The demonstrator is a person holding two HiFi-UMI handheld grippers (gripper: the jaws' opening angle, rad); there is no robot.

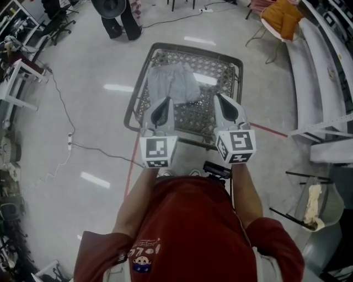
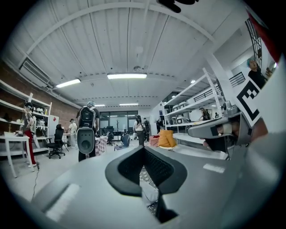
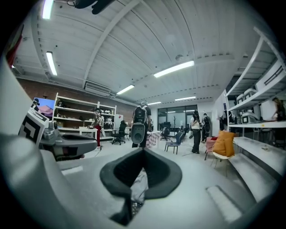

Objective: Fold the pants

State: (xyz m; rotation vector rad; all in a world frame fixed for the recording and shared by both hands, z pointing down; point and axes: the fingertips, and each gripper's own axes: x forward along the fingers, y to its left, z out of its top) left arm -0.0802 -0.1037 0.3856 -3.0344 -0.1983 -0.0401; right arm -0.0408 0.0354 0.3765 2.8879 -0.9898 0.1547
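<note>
Grey pants [image 1: 174, 82] lie crumpled in the far left part of a wire shopping cart [image 1: 193, 50]. In the head view both grippers hover side by side over the cart's near half and point level, away from me. My left gripper [image 1: 163, 102] has its jaws shut with nothing held, its tip just short of the pants. My right gripper [image 1: 220, 99] is shut and empty too, over bare mesh. In the left gripper view the closed jaws [image 2: 144, 150] hide most of the cart, with a strip of pants [image 2: 149, 190] showing below. The right gripper view shows its shut tips [image 3: 143, 152] likewise.
A person [image 1: 118, 16] stands just beyond the cart. An orange-cushioned chair [image 1: 284, 19] and long white shelving [image 1: 320, 66] line the right side. Cables [image 1: 66, 115] run over the floor at left, near desks and a white table [image 1: 16, 82]. More people stand farther off [image 3: 195, 129].
</note>
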